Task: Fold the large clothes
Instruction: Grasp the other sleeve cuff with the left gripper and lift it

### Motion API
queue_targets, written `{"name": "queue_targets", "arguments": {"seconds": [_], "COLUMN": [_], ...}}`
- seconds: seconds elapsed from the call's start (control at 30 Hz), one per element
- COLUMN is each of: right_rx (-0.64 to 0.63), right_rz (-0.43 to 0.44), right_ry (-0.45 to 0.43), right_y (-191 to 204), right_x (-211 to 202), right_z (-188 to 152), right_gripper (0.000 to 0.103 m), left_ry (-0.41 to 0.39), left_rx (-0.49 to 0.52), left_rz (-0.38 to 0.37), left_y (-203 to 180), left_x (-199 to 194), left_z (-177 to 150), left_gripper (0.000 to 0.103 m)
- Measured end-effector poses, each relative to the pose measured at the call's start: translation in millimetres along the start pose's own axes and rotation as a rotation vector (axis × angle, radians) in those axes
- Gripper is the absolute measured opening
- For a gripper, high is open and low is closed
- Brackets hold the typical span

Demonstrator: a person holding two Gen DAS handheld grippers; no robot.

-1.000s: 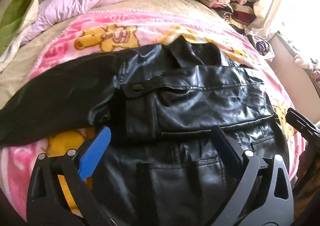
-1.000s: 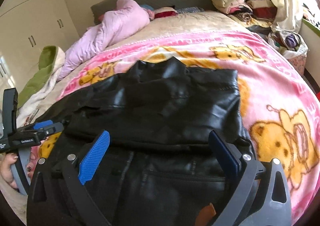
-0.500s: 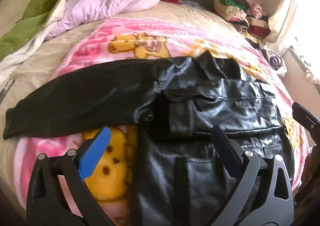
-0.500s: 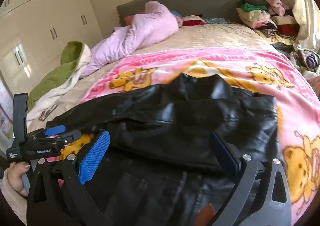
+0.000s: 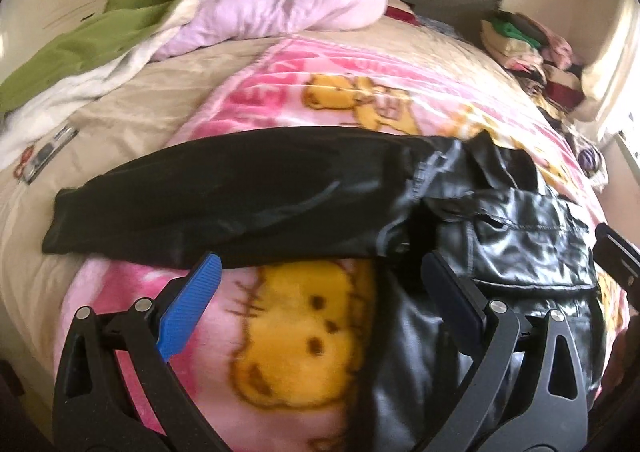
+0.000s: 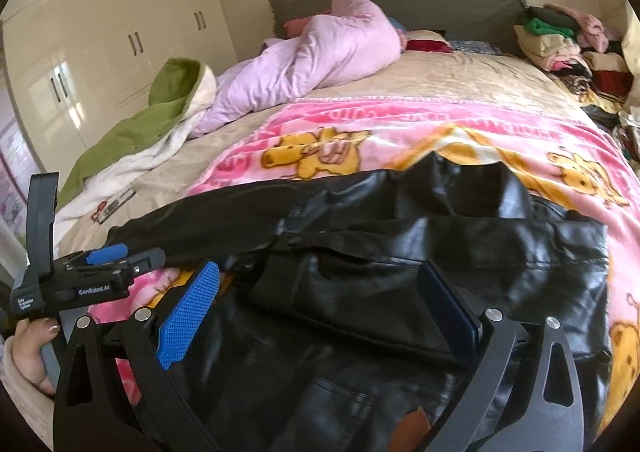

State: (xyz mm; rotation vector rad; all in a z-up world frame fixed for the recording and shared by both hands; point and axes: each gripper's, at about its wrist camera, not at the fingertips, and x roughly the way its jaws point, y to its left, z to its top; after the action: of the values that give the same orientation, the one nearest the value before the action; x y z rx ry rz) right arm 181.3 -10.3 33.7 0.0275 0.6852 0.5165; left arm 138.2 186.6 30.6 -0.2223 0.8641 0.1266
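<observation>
The black leather jacket lies on the pink blanket, body partly folded, one sleeve stretched out flat to the left; I judge the sleeve fold is in hand; next I must grip its cuff and carry it across. My left gripper hovers released over blanket and jacket edge; my right gripper hangs likewise released above the body, holding nothing.

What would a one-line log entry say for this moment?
stage: folding black leather jacket | left sleeve: spread out over pink blanket | left hand-held gripper: open, empty | right hand-held gripper: open, empty
</observation>
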Motion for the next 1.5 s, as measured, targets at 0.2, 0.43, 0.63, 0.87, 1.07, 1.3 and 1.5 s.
{"name": "queue_targets", "arguments": {"seconds": [0.2, 0.43, 0.63, 0.87, 1.07, 1.3, 1.5], "right_rx": [-0.036, -0.082, -0.112, -0.137, -0.113, -0.025, 0.07], "right_rz": [0.042, 0.105, 0.153, 0.192, 0.191, 0.16, 0.125], "right_ry": [0.011, 0.034, 0.057, 0.092, 0.104, 0.115, 0.105], "right_y": [27.9, 64.5, 92.8, 119.6, 118.1, 88.5, 50.4], "right_x": [20.4, 47.7, 69.1, 90.7, 94.9, 88.1, 69.6], "right_z": [5.7, 12.5, 16.1, 15.6, 11.1, 5.2, -4.5], "right_gripper": [0.099, 0.099, 0.099, 0.099, 0.099, 0.099, 0.099], "left_ry": [-0.006, -0.004, 0.013, 0.049, 0.076, 0.009, -0.09], "left_rx": [-0.073, -0.145, -0.229, -0.377, -0.567, -0.722, -0.758], "left_rz": [0.04, 0.085, 0.131, 0.144, 0.087, 0.078, 0.052], "left_y": [32.7, 65.3, 101.2, 151.0, 196.5, 237.6, 246.3], "left_x": [-0.5, 2.5, 9.7, 23.2, 40.0, 56.7, 62.7], "left_z": [3.6, 6.1, 6.6, 3.2, -8.3, -14.9, -17.6], "left_gripper": [0.094, 0.094, 0.094, 0.094, 0.094, 0.094, 0.059]}}
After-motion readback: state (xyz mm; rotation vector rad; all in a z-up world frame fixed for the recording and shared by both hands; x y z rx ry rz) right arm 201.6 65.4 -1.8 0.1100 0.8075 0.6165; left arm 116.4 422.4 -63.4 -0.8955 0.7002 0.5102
